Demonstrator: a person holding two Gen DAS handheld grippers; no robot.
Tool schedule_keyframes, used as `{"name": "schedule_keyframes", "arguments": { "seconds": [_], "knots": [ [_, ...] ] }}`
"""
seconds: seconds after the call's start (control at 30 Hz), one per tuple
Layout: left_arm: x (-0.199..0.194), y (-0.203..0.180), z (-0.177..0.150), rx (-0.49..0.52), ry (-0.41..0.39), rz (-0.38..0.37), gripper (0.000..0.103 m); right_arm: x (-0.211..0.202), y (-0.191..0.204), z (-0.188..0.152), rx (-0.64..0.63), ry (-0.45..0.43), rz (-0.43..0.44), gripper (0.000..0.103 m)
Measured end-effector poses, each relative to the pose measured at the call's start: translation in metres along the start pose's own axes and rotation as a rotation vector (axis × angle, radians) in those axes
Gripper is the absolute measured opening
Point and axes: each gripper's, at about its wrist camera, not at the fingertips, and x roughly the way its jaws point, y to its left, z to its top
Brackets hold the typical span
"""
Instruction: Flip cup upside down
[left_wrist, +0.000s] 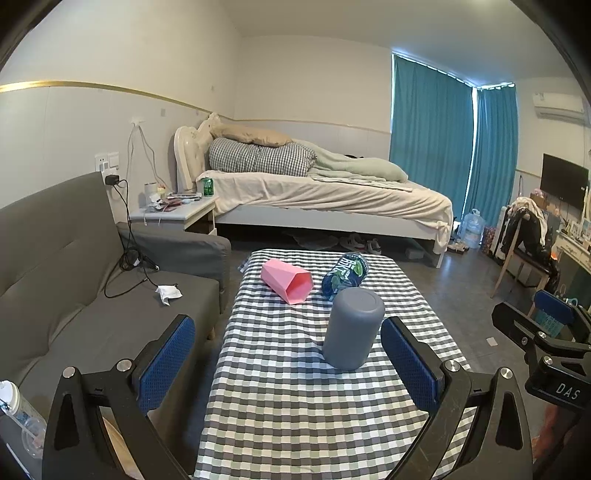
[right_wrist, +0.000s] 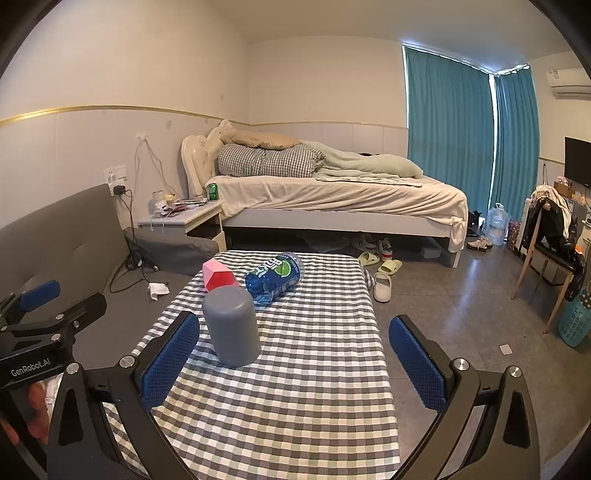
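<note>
A grey cup (left_wrist: 352, 328) stands mouth-down on the checked tablecloth (left_wrist: 295, 406); it also shows in the right wrist view (right_wrist: 232, 325). My left gripper (left_wrist: 288, 365) is open and empty, the cup just ahead of its right finger (left_wrist: 410, 360). My right gripper (right_wrist: 295, 363) is open and empty, the cup just ahead of its left finger (right_wrist: 171, 356). A pink cup (left_wrist: 287, 280) lies on its side farther back, also in the right wrist view (right_wrist: 218, 275).
A blue plastic bottle (left_wrist: 345, 274) lies on its side behind the grey cup, also in the right wrist view (right_wrist: 275, 277). A grey sofa (left_wrist: 74, 277) runs along the table's left. A bed (left_wrist: 325, 195) stands behind. Slippers (right_wrist: 384, 277) lie on the floor at right.
</note>
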Motion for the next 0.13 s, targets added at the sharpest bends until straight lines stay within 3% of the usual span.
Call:
{"name": "schedule_keyframes", "arguments": {
  "seconds": [0.13],
  "knots": [
    [-0.0001,0.0003,0.0016,-0.002,0.0,-0.011,0.103,0.0,-0.0018,-0.0001,0.007,0.001,0.002,0.103]
  ]
}}
